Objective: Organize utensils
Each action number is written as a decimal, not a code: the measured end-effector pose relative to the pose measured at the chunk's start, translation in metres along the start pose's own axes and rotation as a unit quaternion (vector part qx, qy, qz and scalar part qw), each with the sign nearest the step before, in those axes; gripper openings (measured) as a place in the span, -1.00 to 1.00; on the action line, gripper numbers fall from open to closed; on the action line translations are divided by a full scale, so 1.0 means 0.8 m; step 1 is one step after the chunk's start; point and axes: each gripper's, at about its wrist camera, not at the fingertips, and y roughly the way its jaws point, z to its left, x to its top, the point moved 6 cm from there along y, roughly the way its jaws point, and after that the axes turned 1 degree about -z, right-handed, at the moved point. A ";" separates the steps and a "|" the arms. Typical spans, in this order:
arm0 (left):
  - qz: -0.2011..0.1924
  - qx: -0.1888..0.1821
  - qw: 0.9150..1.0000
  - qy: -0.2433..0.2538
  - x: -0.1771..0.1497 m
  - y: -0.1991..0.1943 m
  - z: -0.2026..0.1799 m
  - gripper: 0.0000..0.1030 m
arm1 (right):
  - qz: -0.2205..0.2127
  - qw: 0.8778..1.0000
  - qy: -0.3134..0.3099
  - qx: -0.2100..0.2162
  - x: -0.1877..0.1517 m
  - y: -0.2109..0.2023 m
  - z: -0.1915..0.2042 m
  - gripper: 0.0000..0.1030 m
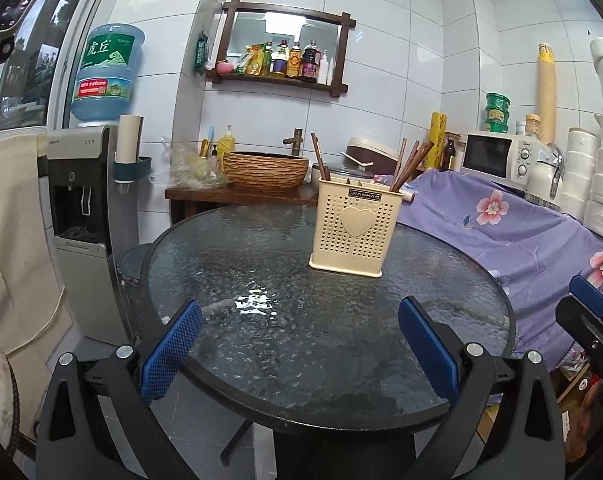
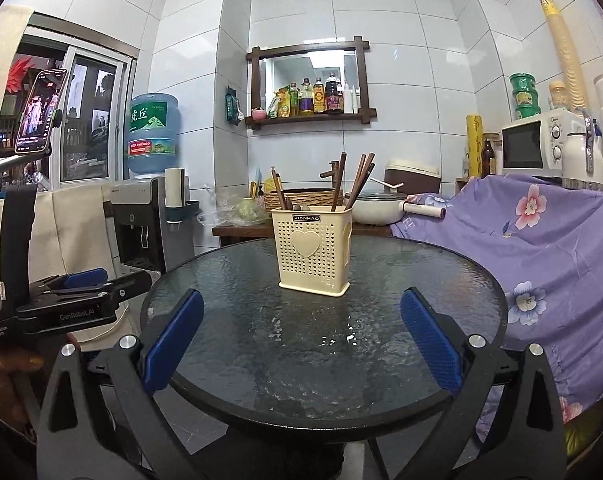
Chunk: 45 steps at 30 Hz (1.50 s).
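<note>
A cream perforated utensil holder [image 1: 356,227] with a heart on its front stands upright on the far part of a round dark glass table [image 1: 229,280]. Several brown chopsticks [image 1: 408,164] stick up out of it. It also shows in the right wrist view [image 2: 312,254], with the chopsticks [image 2: 361,180] leaning inside. My left gripper [image 1: 301,348] is open and empty above the table's near edge. My right gripper [image 2: 303,344] is open and empty, also at the near edge. The left gripper shows at the left of the right wrist view [image 2: 81,292].
A water dispenser [image 1: 81,208] stands left of the table. A purple floral cloth [image 1: 521,232] covers furniture on the right, with a microwave [image 1: 497,156] behind it. A wooden side table with a woven basket [image 1: 265,170] and a white pot [image 2: 377,206] stands behind.
</note>
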 end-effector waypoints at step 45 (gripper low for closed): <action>0.002 0.024 0.999 0.024 -0.003 -0.011 -0.004 0.87 | 0.010 1.000 0.021 0.010 -0.007 0.005 0.002 0.89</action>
